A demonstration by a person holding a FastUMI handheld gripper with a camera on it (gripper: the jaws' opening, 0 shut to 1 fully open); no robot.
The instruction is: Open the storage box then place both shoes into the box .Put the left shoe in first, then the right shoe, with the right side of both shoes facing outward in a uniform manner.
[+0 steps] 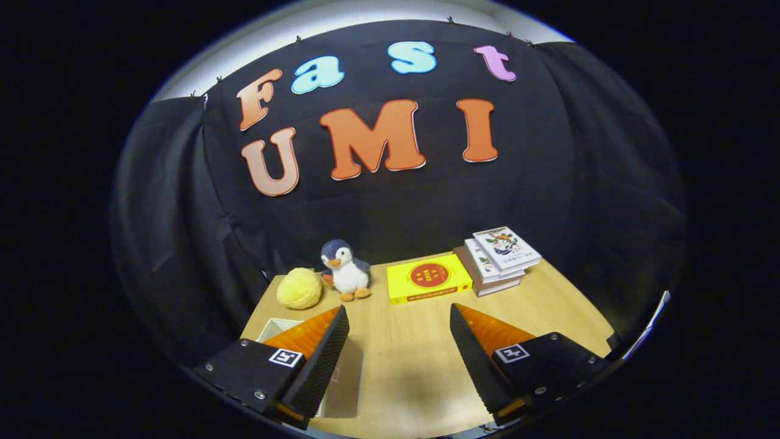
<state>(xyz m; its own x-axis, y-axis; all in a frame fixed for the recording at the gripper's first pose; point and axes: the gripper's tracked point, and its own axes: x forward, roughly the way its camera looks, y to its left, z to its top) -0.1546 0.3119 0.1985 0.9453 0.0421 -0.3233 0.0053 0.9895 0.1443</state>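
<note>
A black cloth wall (pixel 396 207) hangs behind a light wooden table (pixel 408 347). The cloth is clipped along its top, and a pale wall (pixel 256 46) shows above it.

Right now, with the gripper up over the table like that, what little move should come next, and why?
Probably tip down and shift toward the storage box, whose pale rim peeks out from under one finger. The gripper is open, holding nothing, with bare table between its fingers. No shoe can go in before the box is opened.
</note>
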